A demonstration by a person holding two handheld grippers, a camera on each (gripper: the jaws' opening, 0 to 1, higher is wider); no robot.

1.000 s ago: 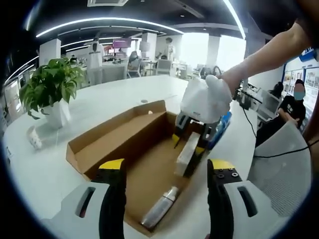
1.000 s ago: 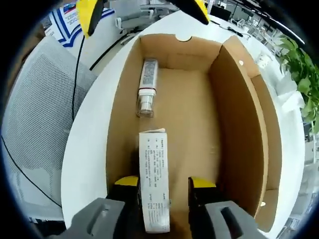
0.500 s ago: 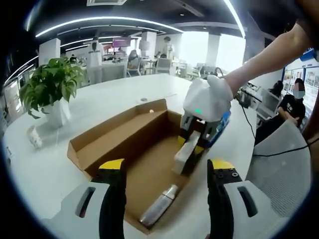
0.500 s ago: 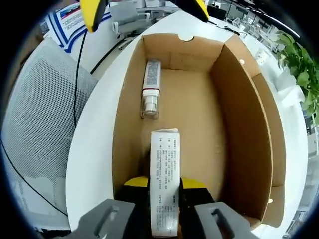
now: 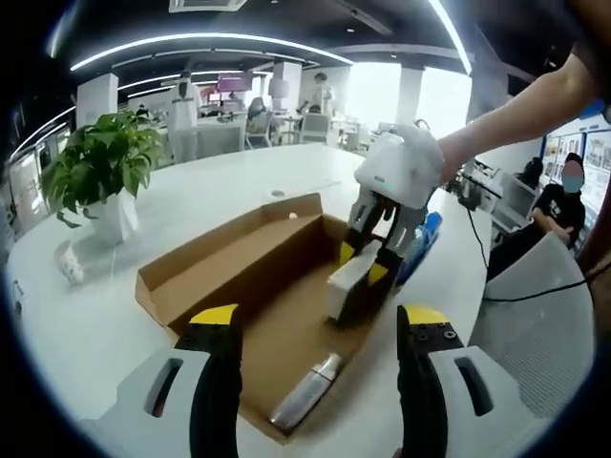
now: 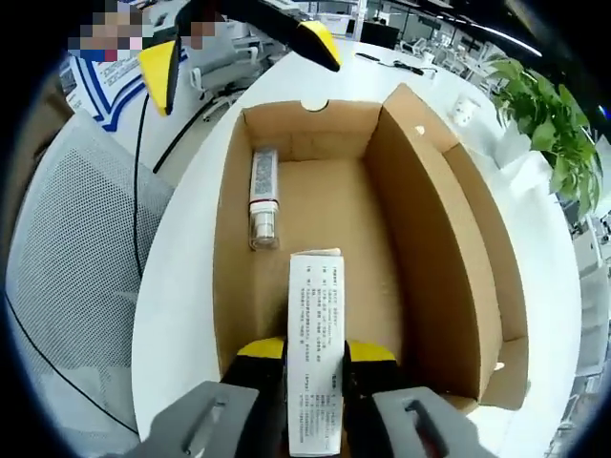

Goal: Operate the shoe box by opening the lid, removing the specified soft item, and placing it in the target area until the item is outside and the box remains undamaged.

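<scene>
While your right hand-held gripper [image 6: 314, 358] clamps the white carton [image 6: 315, 353] above the shoe box [image 6: 420, 239] at frame centre — a tube [image 6: 261, 196] lies inside — your left hand-held gripper [image 5: 315, 329] gapes, empty.

Open brown shoe box [image 6: 430, 248], white carton [image 6: 315, 353] raised inside

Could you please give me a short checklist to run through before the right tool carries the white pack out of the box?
1. Grip: the right tool is shut on the white pack, jaws on both long sides: ok.
2. Lid: the box is open, flap folded back: ok.
3. Lift: in the left gripper view the pack appears raised off the floor, but not clearly above the rim: cannot tell.
4. Tube: lies apart from the pack by the wall: ok.
5. Left tool: open, at the box's near end, outside it: ok.
6. Box damage: walls look straight, no visible tears: ok.
</scene>
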